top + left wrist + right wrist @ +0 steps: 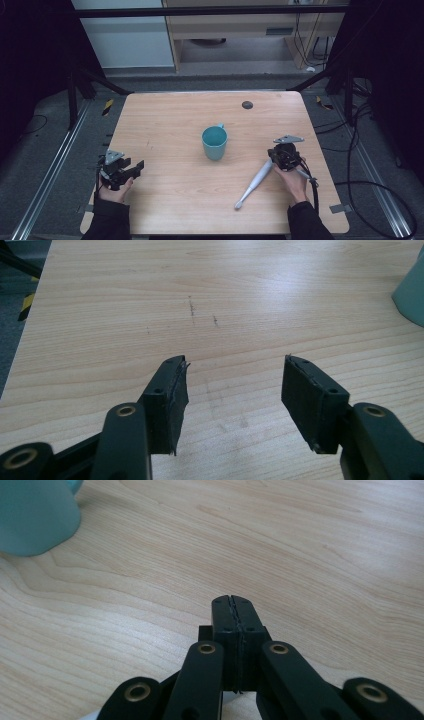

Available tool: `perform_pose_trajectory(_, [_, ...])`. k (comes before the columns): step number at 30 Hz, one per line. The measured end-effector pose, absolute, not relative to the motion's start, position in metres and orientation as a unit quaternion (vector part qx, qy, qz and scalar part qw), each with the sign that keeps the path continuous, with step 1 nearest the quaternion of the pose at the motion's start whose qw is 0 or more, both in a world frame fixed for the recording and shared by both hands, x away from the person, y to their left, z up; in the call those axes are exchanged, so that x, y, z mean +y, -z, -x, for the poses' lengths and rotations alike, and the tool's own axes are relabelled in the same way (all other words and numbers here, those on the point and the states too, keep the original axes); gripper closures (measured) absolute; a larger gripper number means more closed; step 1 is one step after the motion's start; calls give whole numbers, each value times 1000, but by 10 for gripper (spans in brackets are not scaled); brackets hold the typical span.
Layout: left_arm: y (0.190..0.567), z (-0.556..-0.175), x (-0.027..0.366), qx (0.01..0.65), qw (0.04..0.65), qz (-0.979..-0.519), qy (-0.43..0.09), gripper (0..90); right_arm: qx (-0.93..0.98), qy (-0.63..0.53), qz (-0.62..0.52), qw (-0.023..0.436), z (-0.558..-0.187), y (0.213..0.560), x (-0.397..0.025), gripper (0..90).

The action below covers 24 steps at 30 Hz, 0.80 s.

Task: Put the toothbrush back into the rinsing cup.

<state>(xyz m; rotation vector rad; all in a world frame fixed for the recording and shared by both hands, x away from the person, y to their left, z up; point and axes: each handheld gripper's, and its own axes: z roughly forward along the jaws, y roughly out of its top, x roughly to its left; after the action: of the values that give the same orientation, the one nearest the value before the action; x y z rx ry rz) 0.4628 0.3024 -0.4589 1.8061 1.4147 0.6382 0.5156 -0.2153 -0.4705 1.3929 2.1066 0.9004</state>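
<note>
Two dark sleeves come up from the bottom edge of the high view, each hand carrying a gripper over the light wooden table (170, 115). On the left, the left gripper (137, 167) sits close to the table's left edge, its jaws spread wide; the left gripper view confirms this, with bare wood grain and a few faint dark scuffs between the two black pads (170, 395) and nothing held. On the right, the right gripper (272, 154) is held near the table's right side, and the right gripper view shows its jaws pressed flat together with only a thin seam between them and nothing visibly caught at the tips. A pale grey toothbrush (254, 183) lies slantwise on the table, its thicker handle end reaching up to the right gripper and its small head end pointing toward the near edge; whether the handle touches the gripper cannot be told from above. A teal mug (214, 142) stands upright near the middle of the table, well apart from both grippers, its handle turned to the far side; its side shows at the right edge of the left gripper view (412, 295) and at the upper left of the right gripper view (35, 515). A small dark round mark (247, 104) sits on the far part of the tabletop.
</note>
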Motion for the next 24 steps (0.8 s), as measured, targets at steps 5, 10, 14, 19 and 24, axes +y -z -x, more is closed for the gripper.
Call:
perform_pose_trajectory(5, [459, -464, 303, 549, 367, -708, -251, 434, 771, -319, -506, 219, -520, 477, -214, 900])
perform_pose_trajectory(10, [459, -464, 302, 548, 364, -708, -257, 431, 774, -313, -506, 216, -521, 480, -215, 900])
perform_pose_trajectory(14, [459, -464, 302, 548, 362, -709, -257, 429, 777, -309, -506, 212, -521, 481, -216, 900])
perform_pose_trajectory(19, [458, -463, 302, 548, 363, -708, -258, 429, 779, -300, -508, 211, -520, 481, -217, 900])
perform_pose_trajectory(24, [458, -463, 302, 547, 362, -709, -259, 429, 782, -290, -509, 210, -518, 481, -217, 900])
